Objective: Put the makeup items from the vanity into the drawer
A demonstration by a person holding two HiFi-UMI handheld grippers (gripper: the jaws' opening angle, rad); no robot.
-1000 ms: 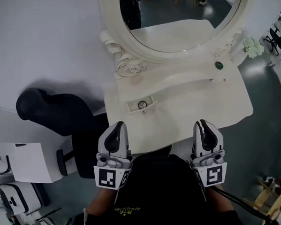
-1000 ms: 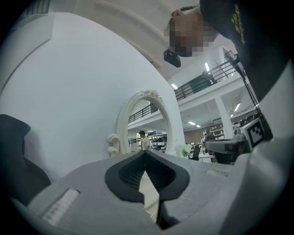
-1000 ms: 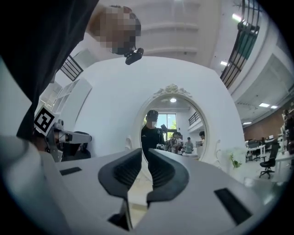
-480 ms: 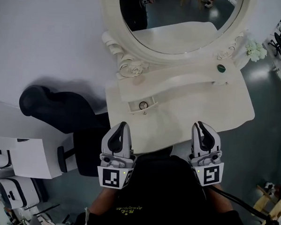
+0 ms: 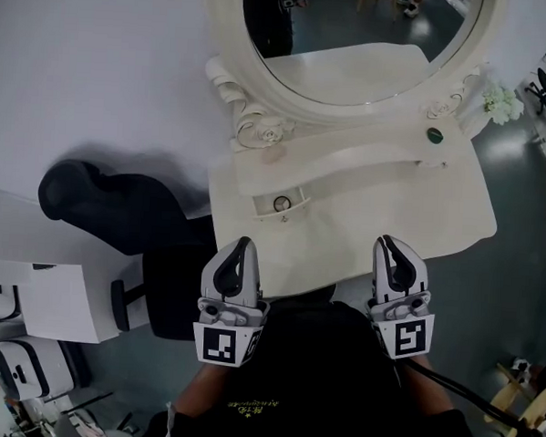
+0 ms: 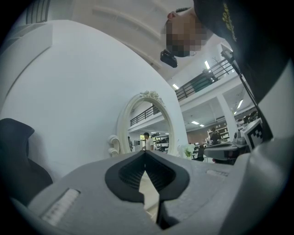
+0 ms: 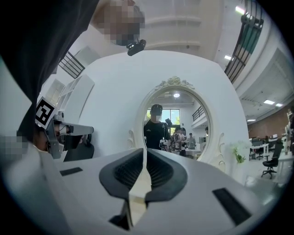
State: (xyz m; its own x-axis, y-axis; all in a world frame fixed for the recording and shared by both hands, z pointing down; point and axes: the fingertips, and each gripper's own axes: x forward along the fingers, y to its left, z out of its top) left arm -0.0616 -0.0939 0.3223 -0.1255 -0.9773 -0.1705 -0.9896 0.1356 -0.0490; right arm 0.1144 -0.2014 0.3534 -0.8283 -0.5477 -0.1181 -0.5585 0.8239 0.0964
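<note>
The white vanity [image 5: 410, 207] with its oval mirror [image 5: 355, 44] stands in front of me. Its small drawer [image 5: 281, 204] is pulled open, and a dark ring-shaped item lies inside. A dark green round item [image 5: 433, 135] sits on the raised shelf at the right. My left gripper [image 5: 242, 244] hangs shut and empty over the vanity's front edge. My right gripper [image 5: 387, 241] hovers at the front right, its jaws closing to a near touch with nothing between them. The mirror shows beyond the left gripper [image 6: 145, 153] and beyond the right gripper [image 7: 144, 151] in their own views.
A black office chair [image 5: 118, 209] stands left of the vanity, against the white wall. White flowers [image 5: 501, 102] sit at the vanity's far right corner. A white box [image 5: 40, 312] lies low at the left. Grey floor runs along the right side.
The head view has drifted a little, so the vanity sits slightly higher and further right. Both grippers stay near the front edge, and the left one has edged right.
</note>
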